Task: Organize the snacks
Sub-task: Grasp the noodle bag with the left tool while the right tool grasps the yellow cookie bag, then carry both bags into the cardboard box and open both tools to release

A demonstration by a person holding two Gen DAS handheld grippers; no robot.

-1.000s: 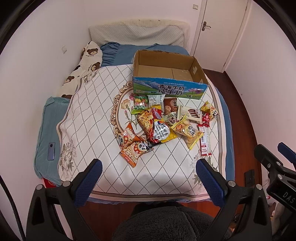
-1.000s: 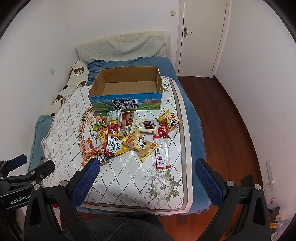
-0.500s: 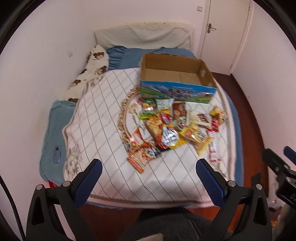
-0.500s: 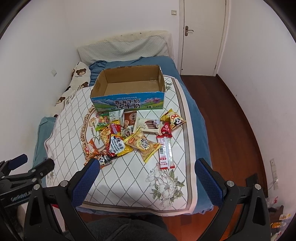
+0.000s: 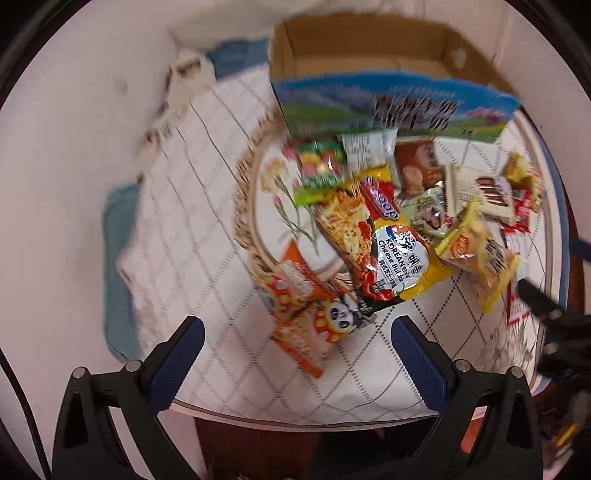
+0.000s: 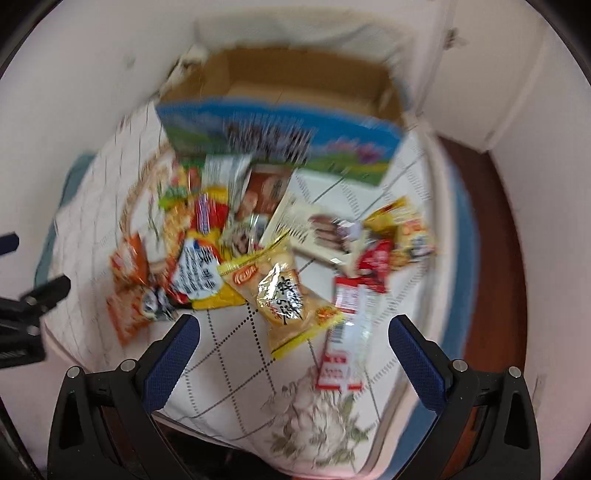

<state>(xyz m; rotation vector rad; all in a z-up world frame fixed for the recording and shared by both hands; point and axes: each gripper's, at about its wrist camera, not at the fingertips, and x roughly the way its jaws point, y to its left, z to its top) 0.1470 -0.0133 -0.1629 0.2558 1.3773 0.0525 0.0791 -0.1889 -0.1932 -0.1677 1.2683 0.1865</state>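
Now both views sit much nearer the snack pile [image 5: 388, 236] than a second ago; left gripper [image 5: 295, 354] and right gripper [image 6: 293, 352] gape wide, empty; the box [image 5: 369, 62] is unfilled, so picking looks imminent.

Home bedroom: bed [image 5: 207, 155], pillow [image 6: 295, 33].

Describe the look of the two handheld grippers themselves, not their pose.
Both the left gripper and the right gripper have black angular frames with triangular cut-outs and silver bolts. Their fingers carry textured dark-blue pads. A thin black cable runs beside the left gripper. No sleeves are visible.
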